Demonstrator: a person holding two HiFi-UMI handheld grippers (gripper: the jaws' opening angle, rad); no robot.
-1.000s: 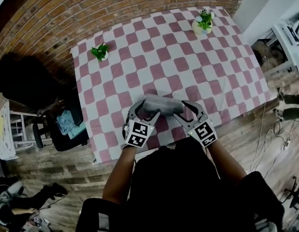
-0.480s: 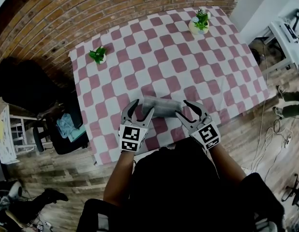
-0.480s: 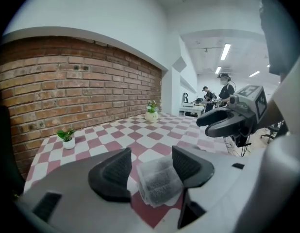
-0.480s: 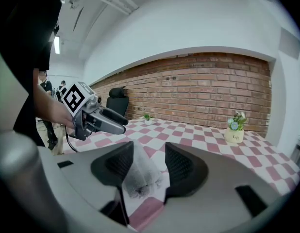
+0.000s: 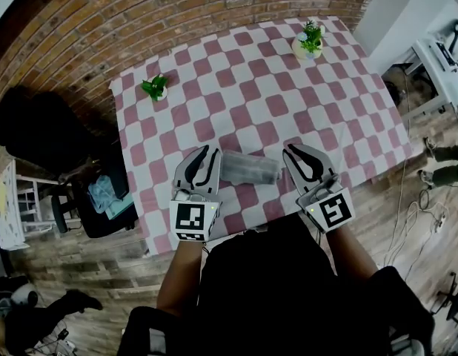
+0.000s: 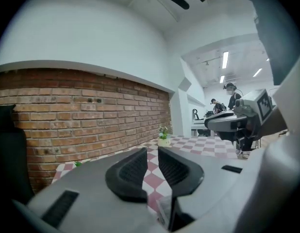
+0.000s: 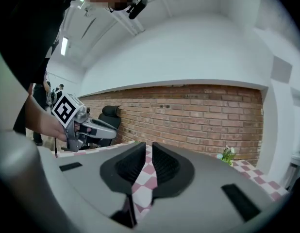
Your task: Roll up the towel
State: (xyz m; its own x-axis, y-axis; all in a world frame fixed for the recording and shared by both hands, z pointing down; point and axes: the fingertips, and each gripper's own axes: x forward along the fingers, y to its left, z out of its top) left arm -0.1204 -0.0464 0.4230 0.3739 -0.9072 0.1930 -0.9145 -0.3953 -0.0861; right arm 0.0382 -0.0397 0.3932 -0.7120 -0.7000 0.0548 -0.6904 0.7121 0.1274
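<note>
Rolled towel (image 5: pixel 250 167) on pink-checked tablecloth (image 5: pixel 244 102); brick wall (image 5: pixel 140 21); wood floor (image 5: pixel 95 273)

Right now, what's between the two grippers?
The rolled towel, seen in the head view, lies on the checked cloth between the left gripper and the right gripper. Both grippers' fingers have just been closing, with nothing between them.

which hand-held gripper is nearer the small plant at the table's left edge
Left. The left hand-held gripper is at the plant's end of the rolled towel, the right hand-held gripper at the other end.
</note>
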